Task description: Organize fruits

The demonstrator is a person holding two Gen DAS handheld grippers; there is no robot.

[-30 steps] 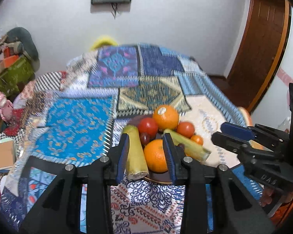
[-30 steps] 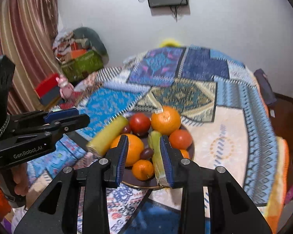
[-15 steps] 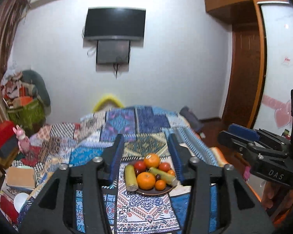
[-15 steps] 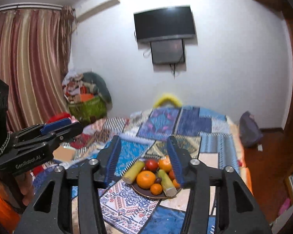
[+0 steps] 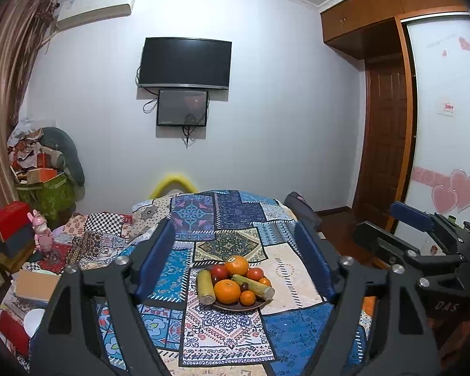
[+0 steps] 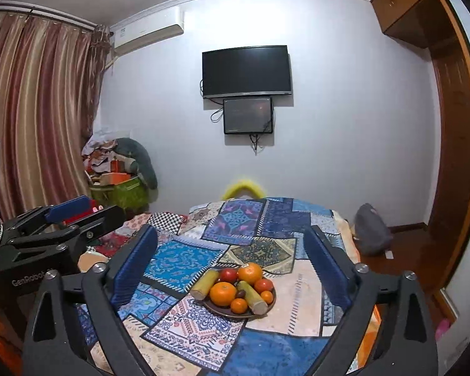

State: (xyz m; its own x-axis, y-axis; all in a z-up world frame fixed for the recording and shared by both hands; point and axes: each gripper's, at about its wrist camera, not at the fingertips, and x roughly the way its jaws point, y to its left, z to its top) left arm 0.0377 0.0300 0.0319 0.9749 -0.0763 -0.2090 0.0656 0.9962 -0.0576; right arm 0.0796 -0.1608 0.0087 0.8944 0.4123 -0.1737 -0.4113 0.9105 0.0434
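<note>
A dark plate [image 5: 235, 307] [image 6: 222, 311] sits on a table with a patchwork cloth [image 5: 228, 238] [image 6: 266, 228]. It holds oranges [image 5: 226, 291] [image 6: 223, 293], red tomatoes [image 5: 220, 272] [image 6: 228, 275], two yellow-green cane pieces [image 5: 205, 285] [image 6: 252, 297] and a small dark fruit. My left gripper [image 5: 235, 260] is open and empty, held high and well back from the plate. My right gripper [image 6: 232, 263] is also open and empty, equally far back. Each gripper shows at the side of the other's view.
A TV [image 5: 185, 63] and a small screen hang on the far wall. A yellow chair back [image 5: 173, 183] stands behind the table. Cluttered boxes and bags [image 5: 40, 181] lie at the left, curtains [image 6: 37, 119] beyond. A wooden door [image 5: 385, 144] and wardrobe are at the right.
Both grippers have pulled up and back from the plate, so it looks much smaller now. Both jaws have opened wider. The fruit on the plate has not moved.
</note>
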